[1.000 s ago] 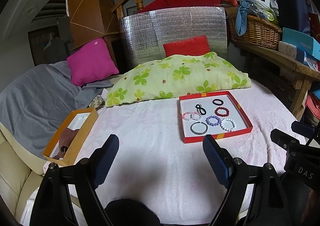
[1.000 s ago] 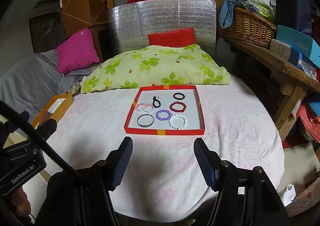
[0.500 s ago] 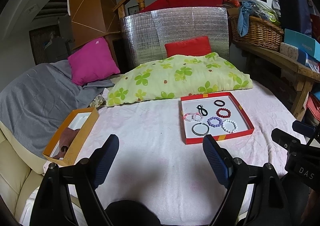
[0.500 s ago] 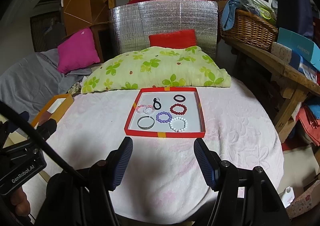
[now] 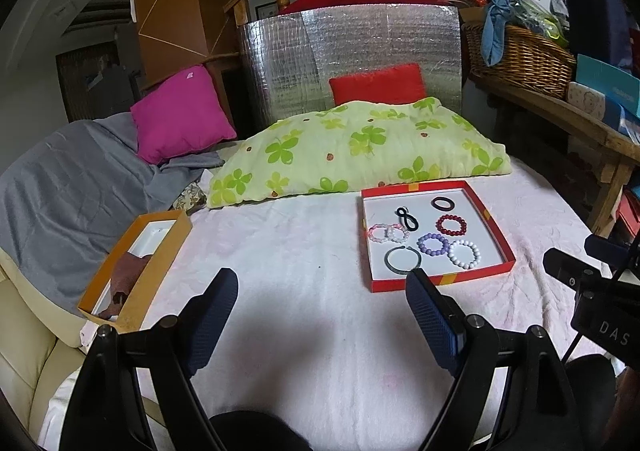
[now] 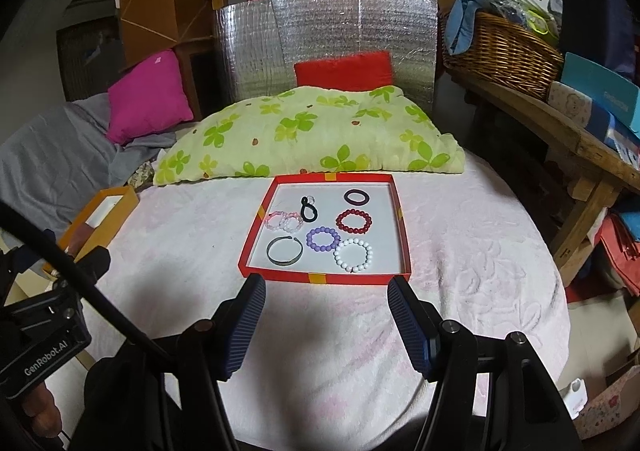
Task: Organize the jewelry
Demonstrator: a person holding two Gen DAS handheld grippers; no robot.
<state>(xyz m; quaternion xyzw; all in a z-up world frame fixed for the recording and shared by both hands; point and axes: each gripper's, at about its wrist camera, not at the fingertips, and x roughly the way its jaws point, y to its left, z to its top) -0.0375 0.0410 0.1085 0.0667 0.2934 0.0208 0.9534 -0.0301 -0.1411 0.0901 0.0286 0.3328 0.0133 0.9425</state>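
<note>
A red tray (image 6: 325, 279) with a white floor lies on the pink cloth. It holds several bracelets: white beads (image 6: 353, 255), purple beads (image 6: 322, 239), dark red beads (image 6: 354, 220), a grey metal bangle (image 6: 284, 251), pink beads (image 6: 283, 222), a black loop (image 6: 308, 208) and a dark ring (image 6: 355, 197). My right gripper (image 6: 326, 317) is open and empty just before the tray's near edge. My left gripper (image 5: 322, 311) is open and empty, left of the tray (image 5: 442, 282). An orange box (image 5: 134, 271) holding a brown piece sits at the left.
A green clover pillow (image 6: 308, 137) lies behind the tray. A pink cushion (image 6: 146, 97) and grey blanket (image 5: 68, 195) are at the left. A wooden bench (image 6: 560, 119) with a wicker basket (image 6: 500, 51) stands at the right. The table edge drops off at the right.
Both grippers have moved a little forward toward the tray. Both stay open and empty.
</note>
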